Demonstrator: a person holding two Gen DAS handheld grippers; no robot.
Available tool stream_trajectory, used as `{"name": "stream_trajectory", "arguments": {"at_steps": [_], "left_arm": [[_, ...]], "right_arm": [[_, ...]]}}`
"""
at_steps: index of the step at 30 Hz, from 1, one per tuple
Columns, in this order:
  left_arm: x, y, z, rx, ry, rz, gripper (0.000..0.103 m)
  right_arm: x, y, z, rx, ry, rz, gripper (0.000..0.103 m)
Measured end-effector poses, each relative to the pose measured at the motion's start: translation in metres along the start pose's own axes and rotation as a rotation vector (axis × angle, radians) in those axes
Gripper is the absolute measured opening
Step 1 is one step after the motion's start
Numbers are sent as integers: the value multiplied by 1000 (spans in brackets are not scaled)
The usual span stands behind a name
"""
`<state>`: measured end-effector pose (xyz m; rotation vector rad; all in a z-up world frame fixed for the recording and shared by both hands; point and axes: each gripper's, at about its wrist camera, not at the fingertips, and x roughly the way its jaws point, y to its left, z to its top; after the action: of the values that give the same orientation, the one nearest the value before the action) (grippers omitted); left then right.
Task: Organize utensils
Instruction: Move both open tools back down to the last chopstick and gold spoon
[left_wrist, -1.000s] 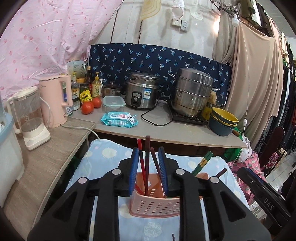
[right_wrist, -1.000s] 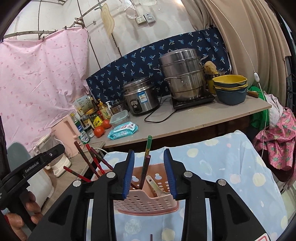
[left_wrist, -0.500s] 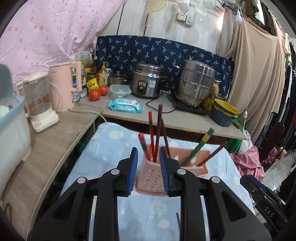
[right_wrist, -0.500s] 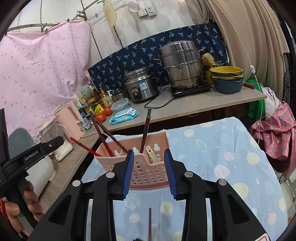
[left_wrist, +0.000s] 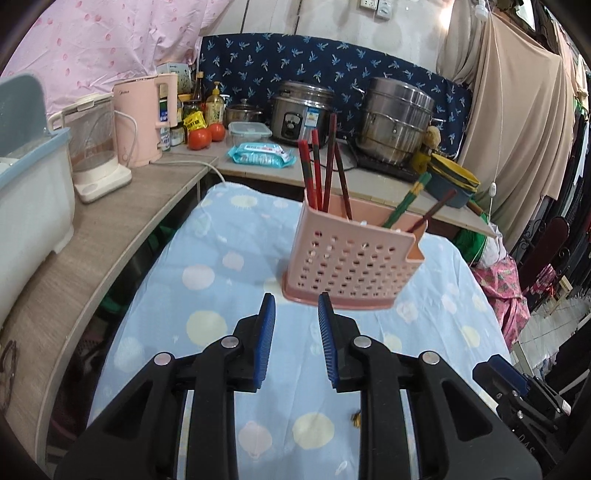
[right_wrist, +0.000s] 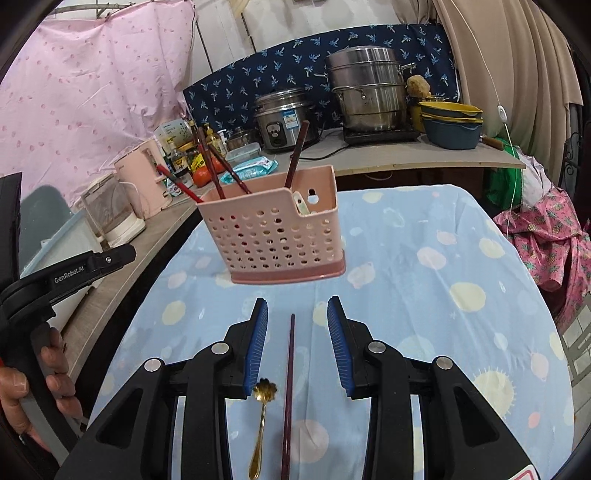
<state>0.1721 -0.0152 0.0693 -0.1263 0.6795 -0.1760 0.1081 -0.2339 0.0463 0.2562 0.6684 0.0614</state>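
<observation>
Cluttered kitchen counter (left_wrist: 258, 173) beyond, blue spotted tablecloth (right_wrist: 424, 295) below, pink utensil basket (right_wrist: 277, 236) ahead of both empty, spread claws, right gripper (right_wrist: 295, 339), left gripper (left_wrist: 295, 332), chopstick (right_wrist: 288, 387) lying between right jaws, untouched.

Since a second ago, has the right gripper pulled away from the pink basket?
Yes. The right gripper has backed off toward the camera side: the pink basket, earlier between its jaws, now stands clear beyond the fingertips, with more blue tablecloth showing.

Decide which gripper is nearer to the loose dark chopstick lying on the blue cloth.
Right. The right gripper hangs directly over the dark chopstick, which shows between its open jaws. The left gripper is off to one side, empty, facing the pink utensil basket.
</observation>
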Motion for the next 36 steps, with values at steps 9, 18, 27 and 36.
{"name": "stream_trajectory", "arguments": {"at_steps": [9, 18, 27, 36], "left_arm": [[-5, -3, -38, 20, 61, 28, 23], [-3, -4, -77, 39, 142, 37, 23], [1, -2, -107, 51, 204, 48, 31], [4, -3, -119, 63, 233, 52, 32]], "right_arm": [[-2, 4, -52, -26, 99, -2, 33], [0, 7, -99, -33, 191, -2, 33], [6, 5, -122, -27, 249, -4, 33], [13, 14, -135, -54, 269, 1, 32]]}}
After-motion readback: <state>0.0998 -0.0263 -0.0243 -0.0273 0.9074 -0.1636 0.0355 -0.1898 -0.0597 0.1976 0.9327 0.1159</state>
